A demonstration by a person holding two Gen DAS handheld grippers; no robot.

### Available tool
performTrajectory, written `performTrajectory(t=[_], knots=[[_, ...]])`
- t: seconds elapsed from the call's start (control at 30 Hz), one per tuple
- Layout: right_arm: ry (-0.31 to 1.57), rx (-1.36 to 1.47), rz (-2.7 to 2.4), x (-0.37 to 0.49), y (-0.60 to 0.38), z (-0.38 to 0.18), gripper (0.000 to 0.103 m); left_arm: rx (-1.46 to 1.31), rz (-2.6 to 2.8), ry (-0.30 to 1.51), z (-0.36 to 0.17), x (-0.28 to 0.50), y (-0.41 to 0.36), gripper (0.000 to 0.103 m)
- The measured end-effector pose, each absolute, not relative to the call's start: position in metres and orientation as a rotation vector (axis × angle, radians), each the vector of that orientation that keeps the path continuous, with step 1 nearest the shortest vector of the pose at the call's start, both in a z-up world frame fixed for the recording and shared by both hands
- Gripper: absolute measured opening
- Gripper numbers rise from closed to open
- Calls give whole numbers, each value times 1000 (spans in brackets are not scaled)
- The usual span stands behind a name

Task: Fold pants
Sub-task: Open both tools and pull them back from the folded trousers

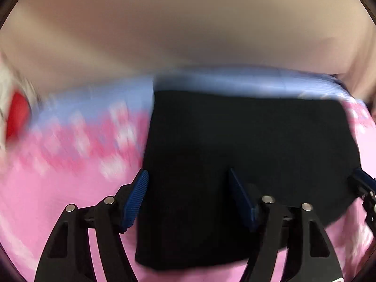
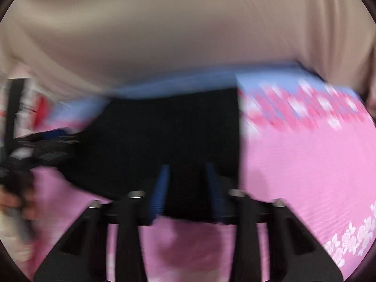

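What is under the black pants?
The black pants lie on a pink flowered sheet, which shows all around them. The part of the sheet beneath them is covered, so anything lying there cannot be seen.

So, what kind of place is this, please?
Probably a bedroom: the black pants lie folded on a pink floral bedsheet that looks like a bed cover, with a plain beige wall behind.

place: home bedroom | evidence: pink floral bedsheet (image 2: 305,164), beige wall (image 1: 188,23)
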State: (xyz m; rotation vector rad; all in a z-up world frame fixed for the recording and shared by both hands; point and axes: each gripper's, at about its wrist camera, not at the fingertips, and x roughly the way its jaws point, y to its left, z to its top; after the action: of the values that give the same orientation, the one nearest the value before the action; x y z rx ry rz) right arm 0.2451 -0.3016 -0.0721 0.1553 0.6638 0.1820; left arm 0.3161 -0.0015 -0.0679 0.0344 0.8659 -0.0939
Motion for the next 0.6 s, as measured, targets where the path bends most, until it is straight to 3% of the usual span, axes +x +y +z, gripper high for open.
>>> performTrajectory(t=[0.03, 0.23, 0.3, 0.33, 0.47, 0.6], knots=[[684, 164, 182, 245, -301, -67, 25, -5, -75, 836, -75, 315, 9, 96], [632, 171, 260, 244, -272, -17, 26, 6, -63, 831, -71, 315, 12, 93], [685, 94, 213, 270, -265, -30, 24, 53, -53, 797, -63, 308, 5, 79], [745, 65, 165, 287, -266, -45, 23, 59, -82, 785, -56, 305, 2, 65], [755, 238, 229, 297, -290, -33, 26, 45, -115, 696, -6, 301, 2, 64], [704, 175, 210, 325, -279, -6, 25, 60, -110, 786, -4, 363, -15, 65]])
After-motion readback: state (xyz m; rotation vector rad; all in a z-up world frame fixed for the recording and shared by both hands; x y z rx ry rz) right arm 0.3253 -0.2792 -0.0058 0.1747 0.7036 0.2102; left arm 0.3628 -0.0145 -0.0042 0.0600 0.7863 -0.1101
